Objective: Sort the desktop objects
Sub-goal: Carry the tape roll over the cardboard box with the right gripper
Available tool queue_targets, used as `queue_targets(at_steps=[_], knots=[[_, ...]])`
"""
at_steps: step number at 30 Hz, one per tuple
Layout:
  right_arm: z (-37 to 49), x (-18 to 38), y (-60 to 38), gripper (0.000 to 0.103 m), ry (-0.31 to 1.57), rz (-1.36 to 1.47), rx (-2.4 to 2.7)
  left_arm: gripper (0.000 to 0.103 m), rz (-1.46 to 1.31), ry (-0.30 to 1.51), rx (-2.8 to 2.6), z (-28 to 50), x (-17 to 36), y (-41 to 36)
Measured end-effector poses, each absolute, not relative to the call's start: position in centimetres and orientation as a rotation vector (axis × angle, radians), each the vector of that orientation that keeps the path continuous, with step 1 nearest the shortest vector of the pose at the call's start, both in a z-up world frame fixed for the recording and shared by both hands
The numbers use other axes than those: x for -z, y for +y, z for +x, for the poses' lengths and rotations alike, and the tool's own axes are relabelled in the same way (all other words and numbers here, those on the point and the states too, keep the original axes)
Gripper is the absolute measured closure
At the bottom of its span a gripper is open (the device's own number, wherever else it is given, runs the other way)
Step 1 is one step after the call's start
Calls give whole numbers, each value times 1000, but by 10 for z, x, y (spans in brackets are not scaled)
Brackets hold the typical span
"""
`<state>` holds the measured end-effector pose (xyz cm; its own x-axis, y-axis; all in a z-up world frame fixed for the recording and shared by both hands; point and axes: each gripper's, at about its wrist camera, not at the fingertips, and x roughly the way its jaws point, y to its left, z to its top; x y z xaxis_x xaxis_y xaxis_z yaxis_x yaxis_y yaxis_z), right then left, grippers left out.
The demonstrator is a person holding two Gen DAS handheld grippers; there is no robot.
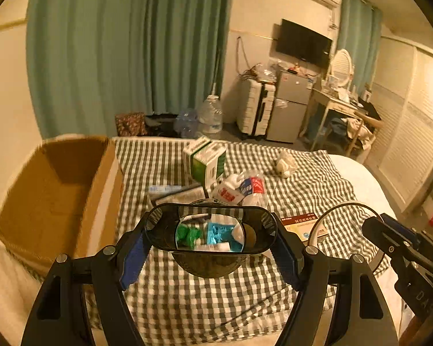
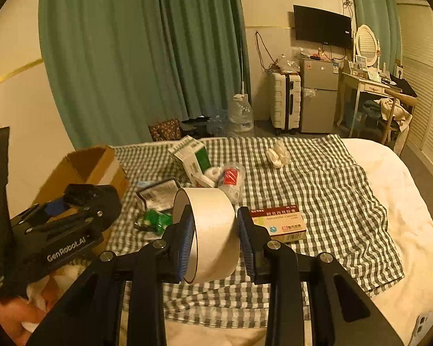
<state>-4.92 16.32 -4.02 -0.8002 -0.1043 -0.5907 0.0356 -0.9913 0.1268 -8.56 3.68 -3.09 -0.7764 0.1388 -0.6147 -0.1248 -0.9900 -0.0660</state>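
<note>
- While both cameras look over the checked cloth [image 1: 216, 297], each shows a load the other hides or shows only in part.
- Left gripper [image 1: 210, 245]: jaws spread wide and pinching a black mesh basket [image 1: 262, 225] by its two short ends; the basket hangs above the cloth, long axis running from left to right across the view, mouth facing the camera.
- Basket contents, left view only: a green item [image 1: 189, 235], a blue packet [image 1: 216, 232] and pale tubes, details too small to tell.
- Right gripper [image 2: 215, 236]: jaws set narrow, pads pressed on the two flat sides of a roll of white tape [image 2: 213, 230]; the roll stands on edge clear of the cloth, its core axis running from pad to pad.
- The left view gives the tape only as a thin arc beside the other gripper's body at the right edge.
- Cardboard box [image 1: 57, 190]: open, at the cloth's left edge, interior plain in the left view, foreshortened in the right.
- Red-and-white medicine box [image 2: 278, 222]: flat on the cloth, just beyond the right jaw; label legible in the right view only.
- Green-and-white carton [image 2: 192, 157]: tilted, mid-cloth, beside a clear bag of small items [image 2: 231, 180].
- Pale bundle [image 2: 277, 152]: apart, farther back.
</note>
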Motion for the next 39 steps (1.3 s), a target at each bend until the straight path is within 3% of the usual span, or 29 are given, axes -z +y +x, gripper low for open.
queue_targets(at_steps=[17,27,39], knots=[[-45,-24,102,73,-127,856,2846,26,-922,197,-2871,-98,-48,-60],[-72,-31,34,73,-68,853,2769,26,-923,23,-2900,-102,-25,-125],[-110,-13,-49,73,29,926,2686,26,-940,-61,-2955,-113,3,-209]])
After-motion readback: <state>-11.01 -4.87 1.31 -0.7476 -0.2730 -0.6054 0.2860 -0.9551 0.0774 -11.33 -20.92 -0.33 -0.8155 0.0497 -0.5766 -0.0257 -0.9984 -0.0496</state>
